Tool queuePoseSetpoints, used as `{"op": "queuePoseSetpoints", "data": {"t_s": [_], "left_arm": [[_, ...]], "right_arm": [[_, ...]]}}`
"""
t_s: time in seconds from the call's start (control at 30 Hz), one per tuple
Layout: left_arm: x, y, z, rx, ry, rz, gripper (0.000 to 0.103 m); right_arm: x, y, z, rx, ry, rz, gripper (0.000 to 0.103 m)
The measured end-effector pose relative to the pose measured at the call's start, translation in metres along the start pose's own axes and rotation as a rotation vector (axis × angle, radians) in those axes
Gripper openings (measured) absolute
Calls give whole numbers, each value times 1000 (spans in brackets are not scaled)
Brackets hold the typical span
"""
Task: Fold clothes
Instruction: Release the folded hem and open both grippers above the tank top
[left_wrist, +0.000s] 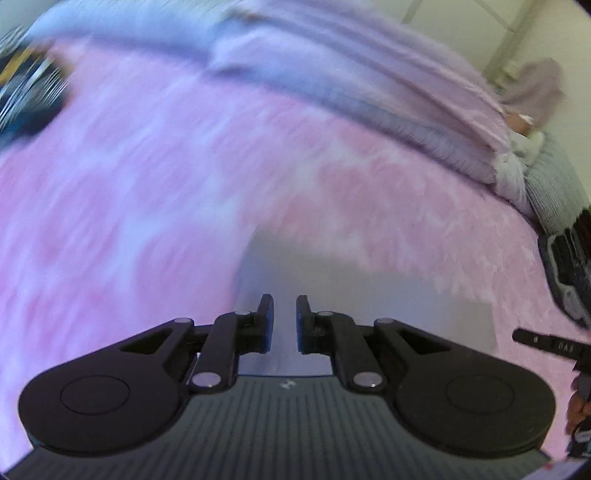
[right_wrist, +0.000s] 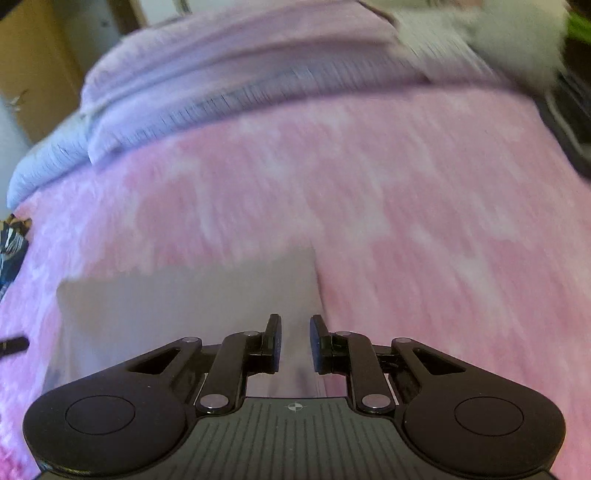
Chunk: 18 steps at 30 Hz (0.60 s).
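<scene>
The left gripper is hovering with its jaws slightly apart, gripping nothing. The right gripper is doing likewise. Under both, low in each frame, a pale grey folded garment is lying flat and smooth-edged on the pink mottled blanket. Lilac bedding is bunching along the top.

Left gripper slightly parted, nothing between the pads. Pale grey cloth flat just beyond the fingertips, on a pink blanket. Lilac bedding bunched farther ahead. Striped garment far left.
</scene>
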<state>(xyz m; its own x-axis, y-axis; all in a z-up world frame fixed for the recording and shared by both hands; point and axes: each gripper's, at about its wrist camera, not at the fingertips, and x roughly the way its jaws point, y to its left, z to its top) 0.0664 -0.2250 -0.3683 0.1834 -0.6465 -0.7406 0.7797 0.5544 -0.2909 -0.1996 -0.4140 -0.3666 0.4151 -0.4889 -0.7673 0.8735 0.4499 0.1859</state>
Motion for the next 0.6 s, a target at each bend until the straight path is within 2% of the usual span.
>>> {"op": "queuePoseSetpoints", "data": {"t_s": [0.1, 0.13, 0.2, 0.23, 0.37, 0.47, 0.6], "left_arm": [[48, -15, 16, 100, 13, -17, 10], [64, -16, 15, 131, 42, 0, 11], [94, -11, 9, 160, 132, 60, 11], [95, -9, 6, 156, 116, 54, 11], [70, -9, 1, 134, 105, 55, 11], [32, -13, -19, 114, 128, 50, 11], [-20, -18, -60, 89, 197, 66, 11]], "right_arm": [[42, 5, 10, -53, 9, -2, 13], [56, 4, 9, -63, 39, -1, 13], [82, -2, 0, -69, 130, -52, 13], [80, -5, -2, -64, 103, -37, 13], [47, -4, -10, -53, 108, -60, 13], [5, 13, -28, -62, 110, -1, 13], [-30, 35, -70, -89, 182, 60, 13]]}}
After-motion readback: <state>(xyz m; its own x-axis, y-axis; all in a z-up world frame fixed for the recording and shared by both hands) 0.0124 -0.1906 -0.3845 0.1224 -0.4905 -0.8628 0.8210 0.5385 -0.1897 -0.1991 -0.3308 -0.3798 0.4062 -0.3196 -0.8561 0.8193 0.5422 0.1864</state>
